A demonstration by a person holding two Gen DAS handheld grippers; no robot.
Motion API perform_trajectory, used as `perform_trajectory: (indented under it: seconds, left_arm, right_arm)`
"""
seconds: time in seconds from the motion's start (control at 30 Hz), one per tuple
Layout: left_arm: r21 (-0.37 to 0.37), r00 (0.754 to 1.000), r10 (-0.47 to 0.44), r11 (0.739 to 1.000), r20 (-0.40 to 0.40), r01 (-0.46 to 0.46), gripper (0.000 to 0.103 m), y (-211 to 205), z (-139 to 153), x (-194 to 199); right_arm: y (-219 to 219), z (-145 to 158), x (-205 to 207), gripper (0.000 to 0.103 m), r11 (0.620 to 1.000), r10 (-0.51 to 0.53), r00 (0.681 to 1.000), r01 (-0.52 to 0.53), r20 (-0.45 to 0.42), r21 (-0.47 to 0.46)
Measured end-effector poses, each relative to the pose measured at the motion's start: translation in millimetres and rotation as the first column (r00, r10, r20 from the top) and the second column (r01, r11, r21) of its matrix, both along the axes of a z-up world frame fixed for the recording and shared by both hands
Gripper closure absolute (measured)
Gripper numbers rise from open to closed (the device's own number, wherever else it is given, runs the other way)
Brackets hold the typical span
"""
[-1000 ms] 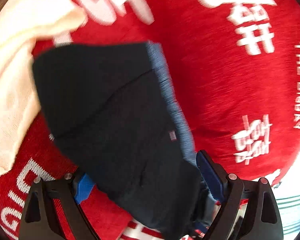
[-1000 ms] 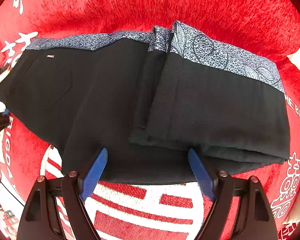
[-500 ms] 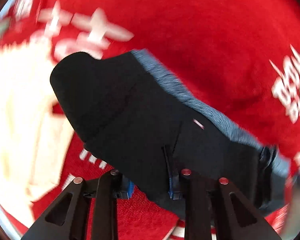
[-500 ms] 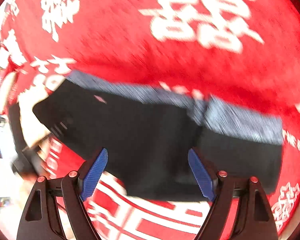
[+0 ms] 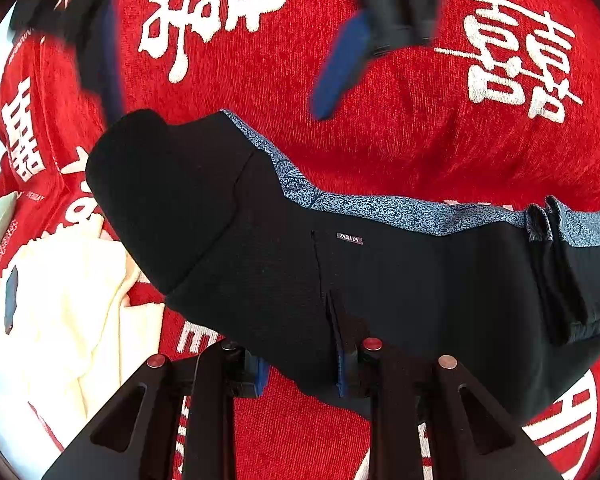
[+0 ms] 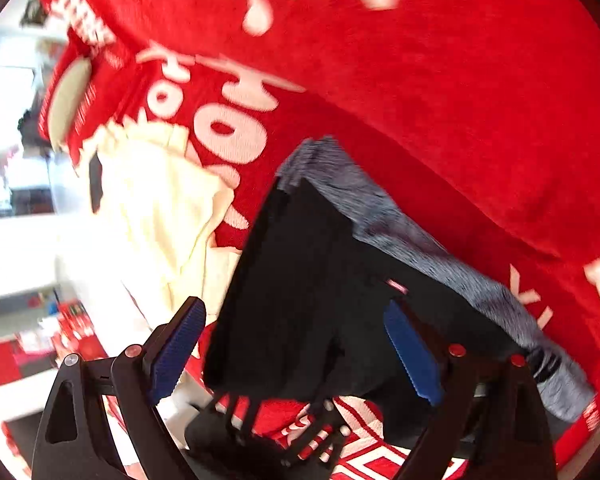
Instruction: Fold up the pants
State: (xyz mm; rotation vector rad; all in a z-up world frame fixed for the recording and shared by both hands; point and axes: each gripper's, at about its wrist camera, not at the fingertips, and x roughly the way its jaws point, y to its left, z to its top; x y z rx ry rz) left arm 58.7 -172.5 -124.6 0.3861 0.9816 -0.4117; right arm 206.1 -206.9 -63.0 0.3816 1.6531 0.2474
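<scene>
Black pants (image 5: 380, 280) with a blue patterned side stripe (image 5: 380, 210) and a small "FASHION" label lie on a red blanket (image 5: 420, 140). Their right end is folded into a stack (image 5: 580, 264). My left gripper (image 5: 300, 364) is shut on the pants' near edge. My right gripper (image 6: 296, 352) is open, its blue pads (image 6: 412, 352) spread just above the pants (image 6: 300, 280), holding nothing. It also shows blurred at the top of the left wrist view (image 5: 228, 60).
A cream garment (image 5: 72, 300) lies crumpled left of the pants and also shows in the right wrist view (image 6: 160, 208). A pale green oval object (image 6: 70, 100) rests on the blanket's far left. The blanket carries large white characters (image 5: 512, 64).
My left gripper closed on the pants' near edge. My right gripper, still open, swung left from the folded stack towards the left gripper's end.
</scene>
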Motion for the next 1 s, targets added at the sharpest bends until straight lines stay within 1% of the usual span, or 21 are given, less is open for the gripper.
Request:
perform_trajectory:
  seconds: [0.13, 0.3, 0.33, 0.37, 0.4, 0.43, 0.47, 0.53, 0.6, 0.7, 0.77, 0.87, 1.0]
  left_arm:
    - [0.001, 1.0, 0.004, 1.0, 0.004, -0.004, 0.077, -1, 1, -1]
    - [0.005, 1.0, 0.005, 1.0, 0.012, -0.005, 0.077, 0, 2, -4]
    - [0.004, 1.0, 0.004, 1.0, 0.013, -0.004, 0.077, 0, 3, -5]
    - [0.003, 1.0, 0.003, 1.0, 0.013, -0.003, 0.077, 0, 3, -5]
    - [0.001, 1.0, 0.004, 1.0, 0.008, -0.004, 0.077, 0, 4, -5]
    - [-0.001, 1.0, 0.005, 1.0, 0.001, -0.005, 0.077, 1, 5, -5]
    - [-0.006, 1.0, 0.003, 1.0, 0.003, -0.003, 0.077, 1, 6, -6]
    - [-0.016, 0.999, -0.016, 1.0, 0.028, 0.017, 0.077, -2, 15, -10]
    - [-0.027, 0.999, -0.031, 0.999, 0.039, 0.032, 0.077, -6, 24, -13]
    - [-0.036, 0.996, -0.065, 0.997, 0.066, 0.068, 0.077, -14, 39, -21]
    - [-0.04, 0.992, -0.091, 0.995, 0.082, 0.095, 0.077, -20, 49, -26]
    - [-0.045, 0.983, -0.145, 0.988, 0.116, 0.151, 0.077, -32, 67, -40]
    - [-0.053, 0.962, -0.222, 0.971, 0.156, 0.233, 0.077, -52, 92, -64]
  right_arm:
    - [29, -21, 19, 0.01, 0.994, 0.088, 0.993, -0.093, -0.082, -0.056]
    - [50, -49, 35, 0.01, 0.971, 0.17, 0.973, -0.193, -0.158, -0.139]
    - [52, -54, 34, 0.012, 0.963, 0.19, 0.966, -0.218, -0.176, -0.156]
    - [52, -58, 33, 0.034, 0.957, 0.203, 0.961, -0.235, -0.185, -0.172]
    - [51, -58, 30, 0.071, 0.952, 0.207, 0.963, -0.239, -0.175, -0.188]
    - [47, -56, 28, 0.08, 0.956, 0.199, 0.967, -0.228, -0.161, -0.184]
    - [41, -53, 27, 0.085, 0.963, 0.178, 0.973, -0.203, -0.145, -0.177]
    - [27, -43, 22, 0.086, 0.975, 0.138, 0.986, -0.151, -0.089, -0.16]
    - [11, -32, 14, 0.086, 0.988, 0.095, 0.995, -0.099, -0.037, -0.118]
    - [-16, -13, 0, 0.087, 0.999, 0.025, 0.999, -0.024, 0.031, -0.048]
    - [-29, -1, -9, 0.087, 1.0, -0.008, 0.998, 0.009, 0.069, -0.014]
    - [-57, 23, -31, 0.087, 0.996, -0.075, 0.988, 0.069, 0.136, 0.048]
    - [-98, 63, -69, 0.087, 0.981, -0.166, 0.958, 0.135, 0.234, 0.141]
